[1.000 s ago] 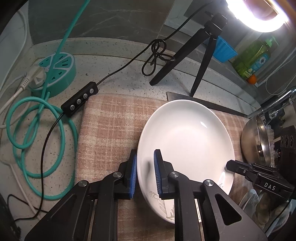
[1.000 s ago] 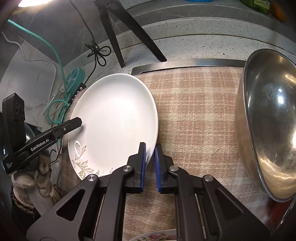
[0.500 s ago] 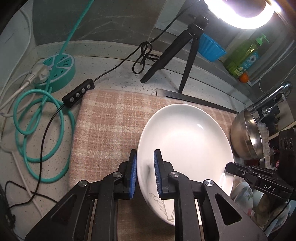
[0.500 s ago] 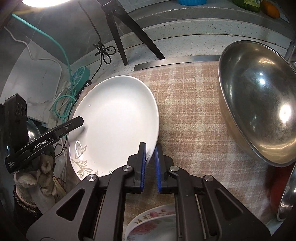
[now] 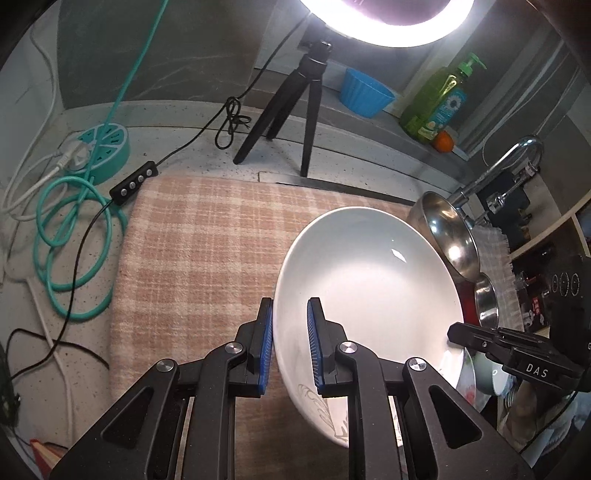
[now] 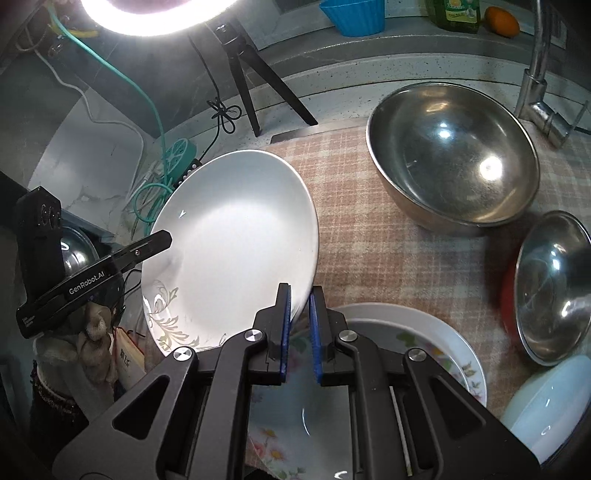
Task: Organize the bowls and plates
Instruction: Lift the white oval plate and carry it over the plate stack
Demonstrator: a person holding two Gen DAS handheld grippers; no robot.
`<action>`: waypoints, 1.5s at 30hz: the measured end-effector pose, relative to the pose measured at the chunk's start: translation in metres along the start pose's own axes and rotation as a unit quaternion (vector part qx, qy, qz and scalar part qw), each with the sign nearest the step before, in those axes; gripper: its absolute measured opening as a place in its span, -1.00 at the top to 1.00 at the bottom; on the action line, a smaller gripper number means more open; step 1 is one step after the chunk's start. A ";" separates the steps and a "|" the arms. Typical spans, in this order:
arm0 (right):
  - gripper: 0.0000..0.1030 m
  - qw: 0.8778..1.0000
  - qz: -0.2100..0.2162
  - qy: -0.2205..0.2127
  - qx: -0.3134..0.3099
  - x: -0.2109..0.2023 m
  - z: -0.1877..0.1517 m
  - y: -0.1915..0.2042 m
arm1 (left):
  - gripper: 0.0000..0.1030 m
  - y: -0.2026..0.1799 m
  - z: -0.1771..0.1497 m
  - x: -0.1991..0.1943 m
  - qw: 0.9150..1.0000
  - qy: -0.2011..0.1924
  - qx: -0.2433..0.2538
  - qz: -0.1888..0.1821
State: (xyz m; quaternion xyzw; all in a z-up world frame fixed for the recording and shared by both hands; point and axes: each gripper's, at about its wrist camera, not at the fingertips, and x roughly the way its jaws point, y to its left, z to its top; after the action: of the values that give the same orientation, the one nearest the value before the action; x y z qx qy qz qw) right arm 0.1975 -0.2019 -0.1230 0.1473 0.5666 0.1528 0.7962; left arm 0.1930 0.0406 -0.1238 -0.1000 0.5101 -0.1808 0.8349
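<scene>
Right wrist: right gripper [image 6: 300, 308] and left gripper [image 5: 290, 325] both pinching empty white plate [image 6: 236, 236] rim; steel bowl [image 6: 452, 155] empty.

My only strong light is the ring lamp [image 5: 388, 22] ahead of and above both grippers; it blows out to pure white. It glares softly off the white plate [image 5: 369, 280] and puts sharp highlights in the steel bowl [image 6: 454, 155]. Corners go dark and bend with fisheye distortion; the middle stays sharp.
</scene>
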 end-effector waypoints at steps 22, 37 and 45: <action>0.80 0.996 -0.016 -0.005 0.083 -0.054 -0.108 -0.072 | 0.70 -0.087 -0.066 0.007 0.995 0.045 0.078 -0.052; 0.81 0.994 -0.042 0.010 0.097 -0.055 -0.132 -0.089 | 0.70 -0.105 -0.088 0.019 0.992 0.068 0.095 -0.052; 0.81 0.994 -0.043 0.014 0.098 -0.055 -0.136 -0.091 | 0.70 -0.106 -0.092 0.023 0.991 0.073 0.101 -0.043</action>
State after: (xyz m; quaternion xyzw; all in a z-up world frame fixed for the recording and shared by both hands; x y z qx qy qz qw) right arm 0.0582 -0.2989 -0.1557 0.1978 0.5954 0.0639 0.7760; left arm 0.0996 -0.0639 -0.1478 -0.0239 0.5444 -0.2741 0.7924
